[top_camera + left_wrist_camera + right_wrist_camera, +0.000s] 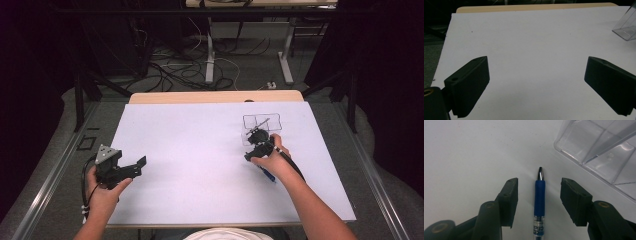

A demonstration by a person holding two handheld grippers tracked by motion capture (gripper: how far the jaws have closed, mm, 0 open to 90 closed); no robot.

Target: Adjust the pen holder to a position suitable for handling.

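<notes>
I keep the right claw half open around the pen, which lies on the bench beside the clear tray, not pinched yet, while the left claw waits wide open, holding nothing.

You're holding your left gripper low at the near left, wrist level, its fingers spread wide and gripping nothing. Your right arm is reaching forward, right gripper tipped downward, its fingers standing partly apart, pressing on nothing.
</notes>
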